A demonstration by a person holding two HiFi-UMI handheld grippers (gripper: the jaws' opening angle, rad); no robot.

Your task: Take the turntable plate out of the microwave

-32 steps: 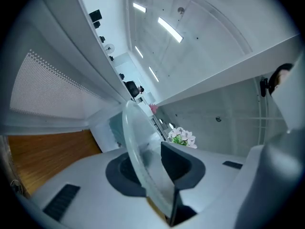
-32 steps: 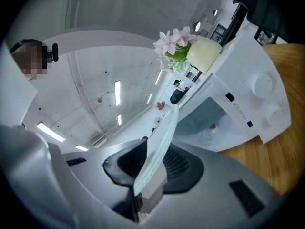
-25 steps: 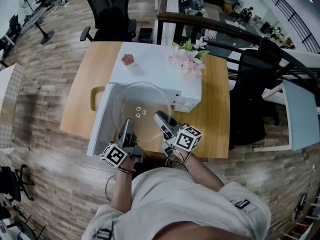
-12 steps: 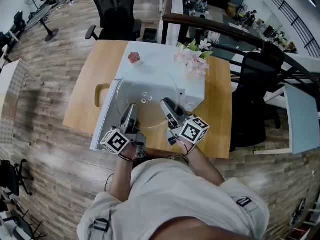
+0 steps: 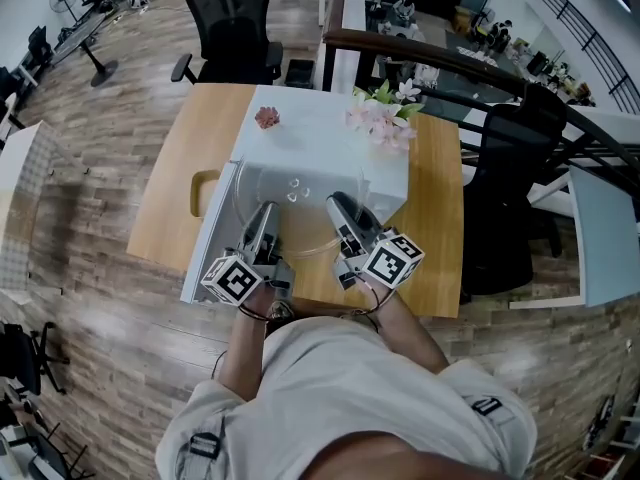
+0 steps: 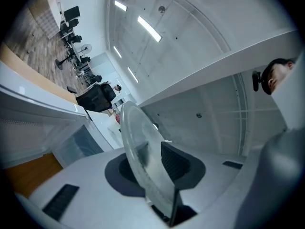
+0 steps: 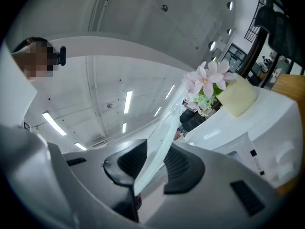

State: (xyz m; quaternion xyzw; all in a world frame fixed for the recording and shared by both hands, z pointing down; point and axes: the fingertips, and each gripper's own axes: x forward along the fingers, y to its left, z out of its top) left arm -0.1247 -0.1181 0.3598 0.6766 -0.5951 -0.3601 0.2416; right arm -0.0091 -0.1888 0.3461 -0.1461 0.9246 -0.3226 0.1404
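Fingers (image 6: 174,162) of the left gripper (image 5: 266,216) and right gripper (image 5: 340,206) pinch the glass plate (image 5: 298,230) by its rim at seven and five o'clock, raised at the front of the microwave (image 5: 310,128) on the wooden surface (image 5: 170,168). It is best carried level, both hands moving together, clear of the open door (image 5: 205,248).

A wooden table (image 5: 165,208) spreads below and ahead of both jaws, on a wood-plank floor (image 5: 80,138). Ahead of the jaws, pale pink flowers (image 5: 379,123) stand to the right and a small reddish-pink object (image 5: 266,116) to the left. One black office chair (image 5: 228,18) stands far ahead of the jaws, another (image 5: 508,183) well off to their right.
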